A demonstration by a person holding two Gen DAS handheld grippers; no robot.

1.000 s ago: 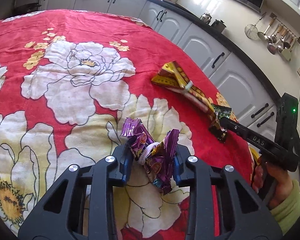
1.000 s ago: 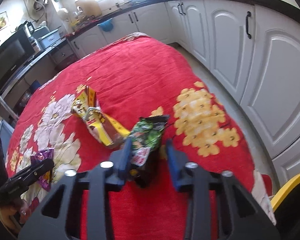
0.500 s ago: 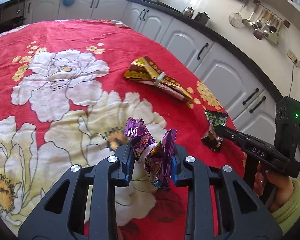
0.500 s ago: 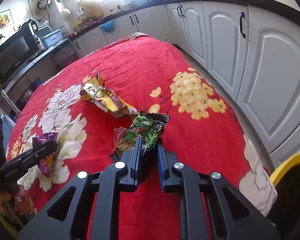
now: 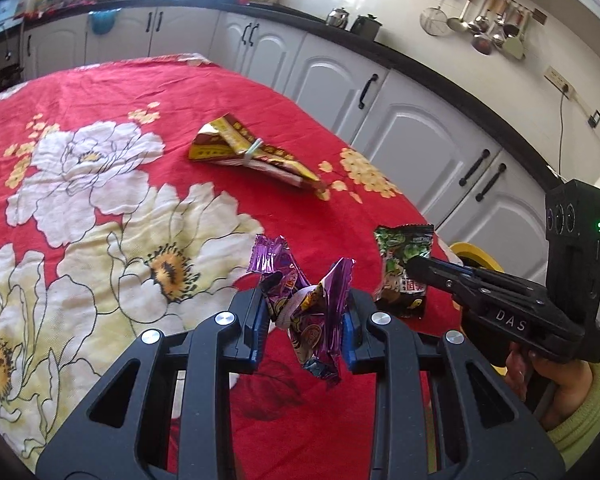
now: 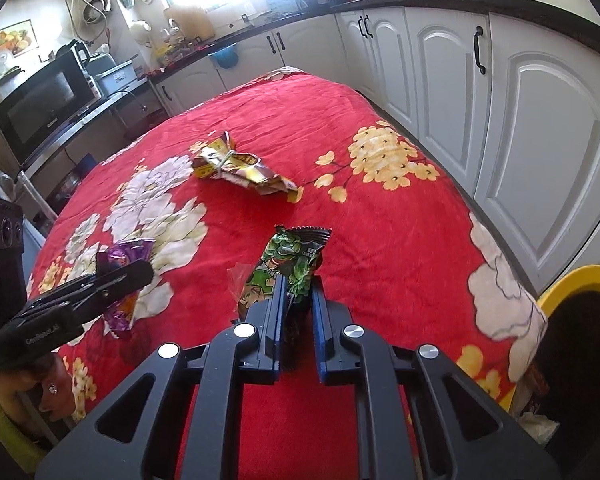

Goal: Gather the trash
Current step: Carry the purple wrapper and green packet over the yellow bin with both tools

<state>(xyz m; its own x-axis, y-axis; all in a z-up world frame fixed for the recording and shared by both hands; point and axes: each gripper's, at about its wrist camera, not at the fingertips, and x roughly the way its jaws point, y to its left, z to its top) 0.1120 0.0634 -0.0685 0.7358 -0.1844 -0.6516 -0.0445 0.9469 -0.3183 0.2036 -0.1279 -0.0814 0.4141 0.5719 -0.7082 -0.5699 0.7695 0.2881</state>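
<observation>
Above the red flower-printed tablecloth (image 5: 148,92), the left gripper (image 5: 305,312) is pinching a crumpled purple foil snack wrapper (image 5: 306,304) between its closed jaws, and the right gripper (image 6: 298,312) is clamping a green and black printed snack packet (image 6: 292,264) by its lower end. Both wrappers are looking feather-light, thin and crinkly, so a pinch across a folded or bunched part is probably gripping best; a slick flat face may be slipping. One yellow and brown foil snack bag tied with a band (image 6: 236,168) is lying flat mid-table, well apart from both grippers. Open cloth is surrounding it on every side. Beyond the table's near right edge, a yellow-rimmed bin (image 6: 580,280) is waiting close by, likely the drop point.
</observation>
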